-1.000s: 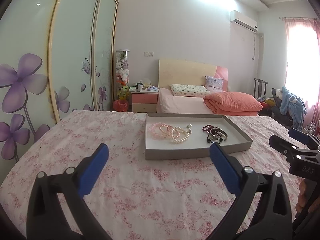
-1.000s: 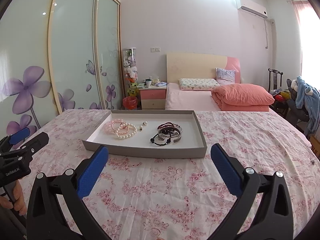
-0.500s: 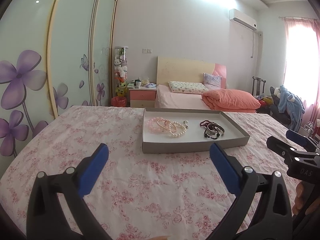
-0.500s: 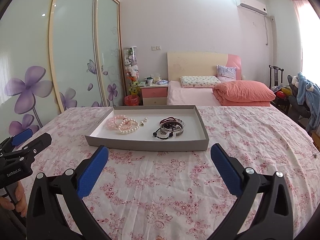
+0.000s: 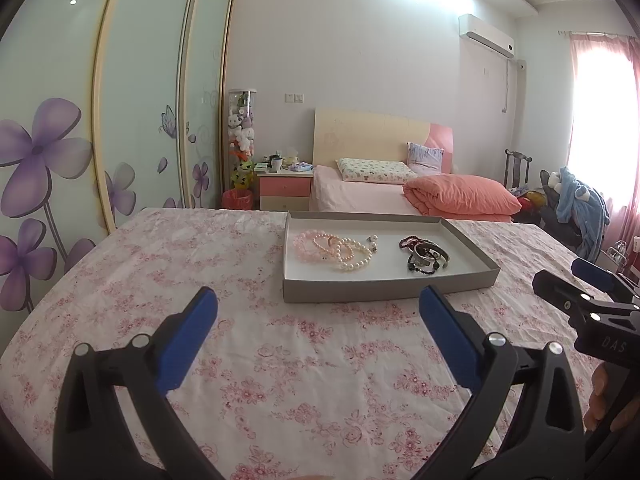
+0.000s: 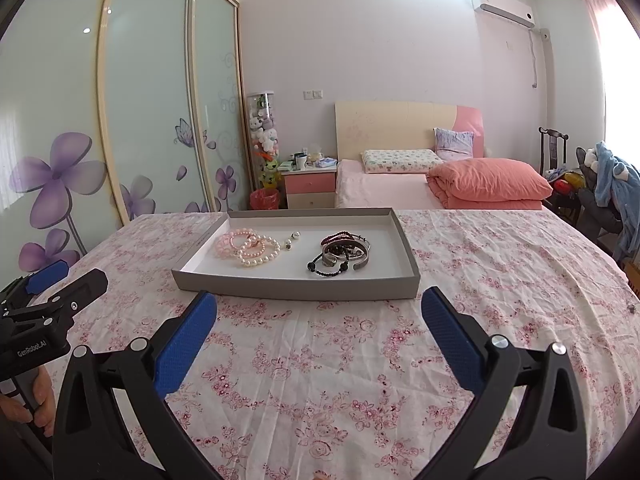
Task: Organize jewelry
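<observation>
A shallow grey tray (image 5: 384, 290) (image 6: 296, 288) lies on the floral cloth. In it, pink and pearl bracelets (image 5: 332, 249) (image 6: 248, 248) lie at the left, two small pearl pieces (image 6: 291, 239) in the middle, dark bracelets and a metal bangle (image 5: 424, 254) (image 6: 342, 254) at the right. My left gripper (image 5: 318, 324) is open and empty, short of the tray's near wall. My right gripper (image 6: 319, 322) is open and empty, also just short of the tray. Each gripper shows at the edge of the other's view.
The pink floral cloth (image 6: 500, 280) covers a wide flat surface around the tray. Behind stand a bed with an orange quilt (image 6: 488, 184), a pink nightstand (image 6: 310, 188), sliding wardrobe doors (image 5: 140, 120) on the left and a chair with clothes (image 5: 576, 204) at the right.
Both grippers have drawn back and lowered a little, so the tray sits slightly farther and flatter in view. Both stay open; the jewelry has not moved.
</observation>
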A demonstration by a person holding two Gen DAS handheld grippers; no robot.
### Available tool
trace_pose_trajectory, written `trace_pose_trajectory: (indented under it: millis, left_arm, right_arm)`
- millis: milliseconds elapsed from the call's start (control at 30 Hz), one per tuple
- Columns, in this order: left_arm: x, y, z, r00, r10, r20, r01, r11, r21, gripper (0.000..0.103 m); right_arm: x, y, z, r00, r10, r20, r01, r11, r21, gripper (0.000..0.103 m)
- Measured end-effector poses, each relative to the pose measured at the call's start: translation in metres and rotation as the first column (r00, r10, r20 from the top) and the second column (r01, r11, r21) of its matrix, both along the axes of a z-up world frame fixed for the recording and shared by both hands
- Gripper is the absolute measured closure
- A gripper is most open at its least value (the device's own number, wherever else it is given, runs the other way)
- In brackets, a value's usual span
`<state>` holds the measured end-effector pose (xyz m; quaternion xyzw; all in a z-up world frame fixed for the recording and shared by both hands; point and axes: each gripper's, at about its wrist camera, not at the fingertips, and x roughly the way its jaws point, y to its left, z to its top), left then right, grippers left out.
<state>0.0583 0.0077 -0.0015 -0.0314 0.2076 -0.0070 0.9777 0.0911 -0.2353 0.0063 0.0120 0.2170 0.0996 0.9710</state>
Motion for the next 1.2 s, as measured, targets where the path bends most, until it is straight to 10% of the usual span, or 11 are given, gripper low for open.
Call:
trace_pose_trajectory:
  millis: [1200]
  left_arm:
    - [0.0015, -0.0052, -0.0016, 1.000, -0.007, -0.007, 0.007, 1.000, 0.003, 0.004]
  right_arm:
    - [-0.0003, 0.0015, -0.0011, 1.000, -0.001, -0.005, 0.001, 1.000, 0.004, 0.002]
